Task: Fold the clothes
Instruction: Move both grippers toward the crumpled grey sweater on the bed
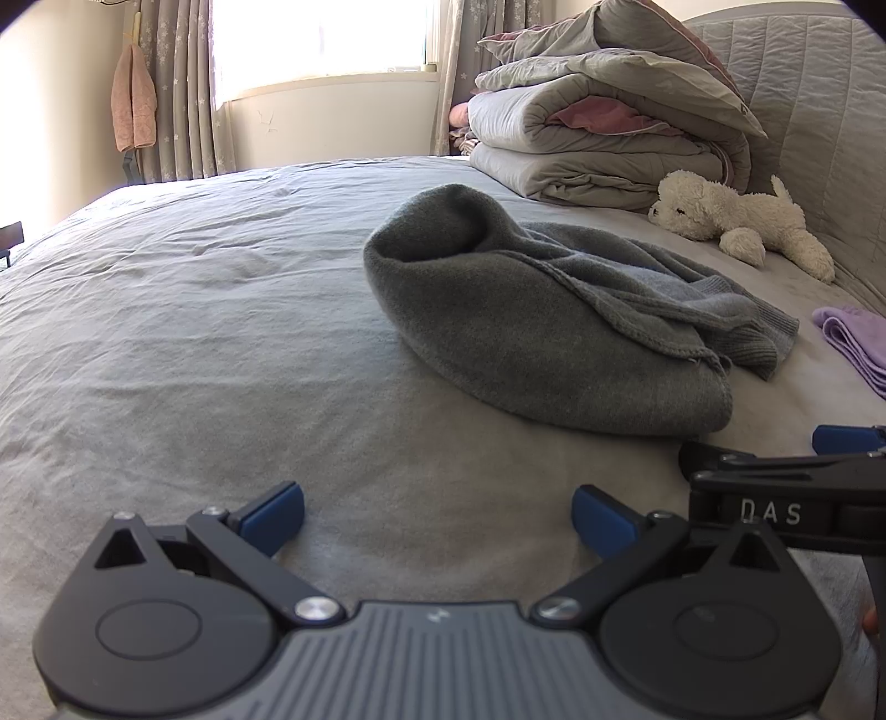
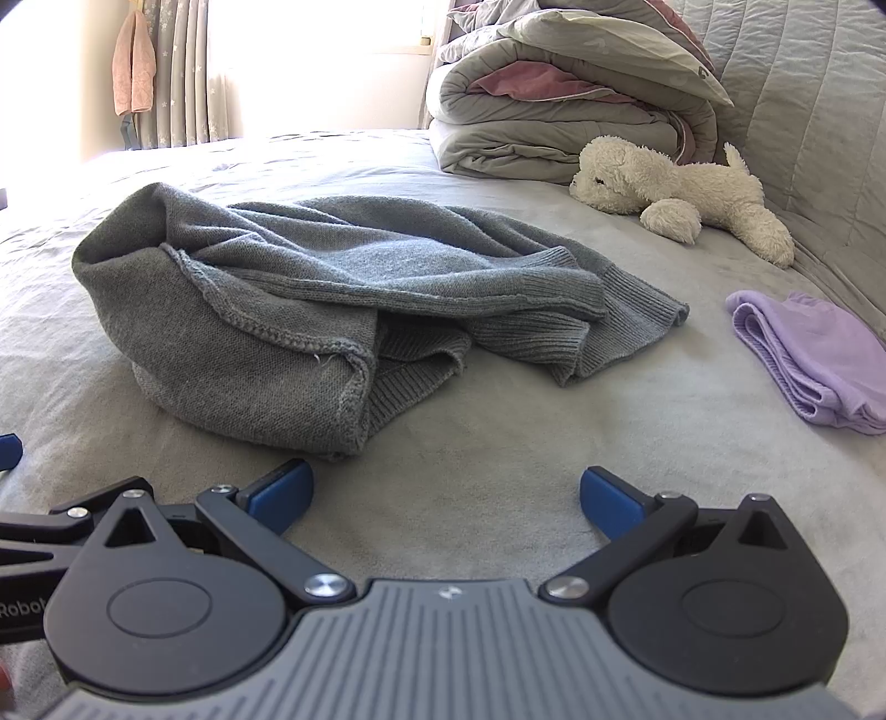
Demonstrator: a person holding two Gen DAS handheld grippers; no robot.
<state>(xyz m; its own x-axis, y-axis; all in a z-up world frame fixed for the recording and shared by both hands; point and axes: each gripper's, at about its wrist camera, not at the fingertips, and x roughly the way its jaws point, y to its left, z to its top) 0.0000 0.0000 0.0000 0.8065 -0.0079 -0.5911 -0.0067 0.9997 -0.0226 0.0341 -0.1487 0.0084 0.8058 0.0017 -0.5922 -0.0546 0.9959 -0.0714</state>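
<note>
A crumpled grey knit sweater [image 1: 531,327] [image 2: 310,310] lies bunched on the grey bed sheet [image 1: 194,332] [image 2: 498,432]. My left gripper [image 1: 437,515] hovers over the sheet short of the sweater and to its left, jaws wide open with nothing between the blue pads [image 1: 277,512]. My right gripper [image 2: 446,498] is just in front of the sweater's near edge, also open and holding nothing. The right gripper's black body [image 1: 786,498] shows at the right edge of the left wrist view. A folded lilac garment [image 2: 814,360] [image 1: 853,343] lies to the right of the sweater.
A white plush dog [image 1: 742,221] [image 2: 681,194] lies near the quilted headboard [image 1: 819,111]. Folded grey and pink quilts [image 1: 603,116] [image 2: 559,83] are stacked at the back. A curtained window [image 1: 321,44] and a hanging pink garment [image 1: 133,99] are beyond the bed.
</note>
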